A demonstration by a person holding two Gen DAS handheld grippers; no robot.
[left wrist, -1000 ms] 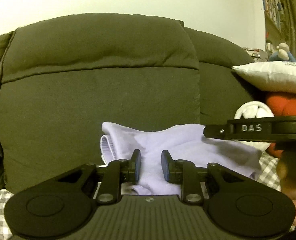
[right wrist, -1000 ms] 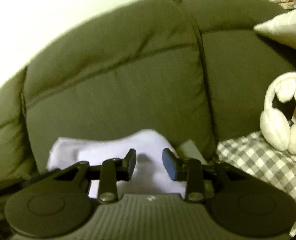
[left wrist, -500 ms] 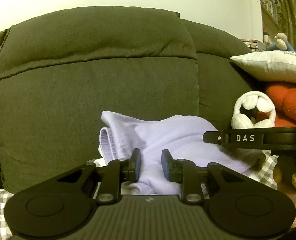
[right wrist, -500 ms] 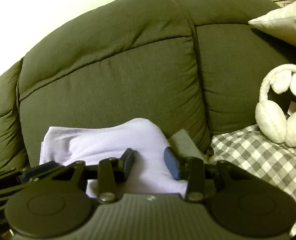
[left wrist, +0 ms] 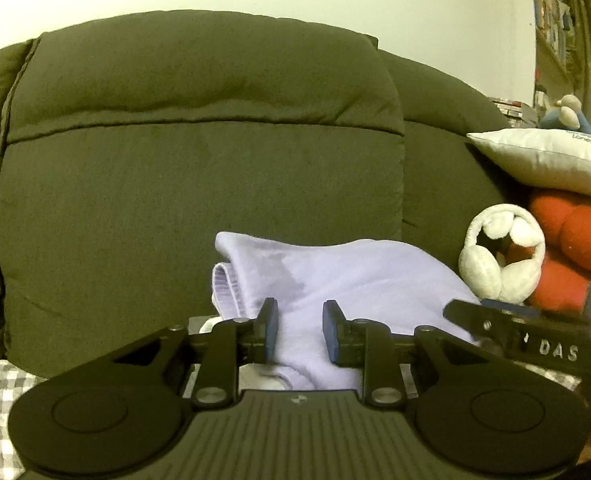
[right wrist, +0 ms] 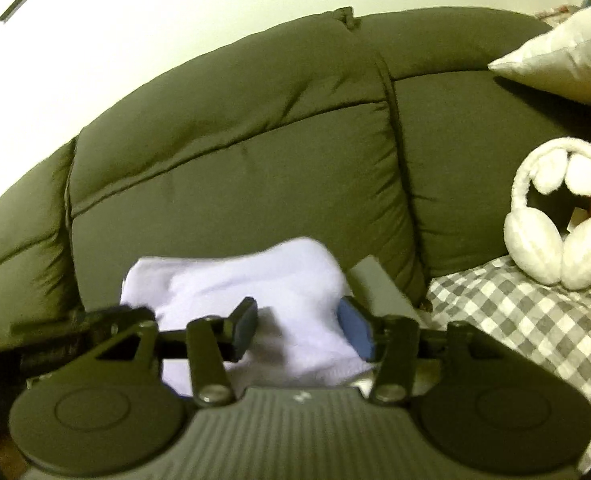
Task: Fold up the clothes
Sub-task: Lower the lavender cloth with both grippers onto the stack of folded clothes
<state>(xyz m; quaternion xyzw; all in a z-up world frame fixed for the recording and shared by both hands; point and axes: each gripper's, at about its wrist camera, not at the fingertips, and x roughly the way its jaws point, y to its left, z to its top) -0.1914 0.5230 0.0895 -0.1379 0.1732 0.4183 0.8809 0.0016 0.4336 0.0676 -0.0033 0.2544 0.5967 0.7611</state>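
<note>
A dark green sofa [left wrist: 199, 168] with a checked cover [right wrist: 527, 320] on its seat carries a pale lilac garment [left wrist: 335, 280], lying against the back cushion in a compact, doubled-over bundle; it looks largely folded, though tidiness underneath is hidden. The left hand-held gripper [left wrist: 299, 332] and right hand-held gripper [right wrist: 303, 328] hover level just before it, both jaws parted and holding nothing.

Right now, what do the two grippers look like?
Both are matte black. The left gripper and the right gripper each have two hinged arms with silver screws, a ribbed base between two round discs, and fingers with blue pads. White letters "DAS" mark the right one's side.
</note>
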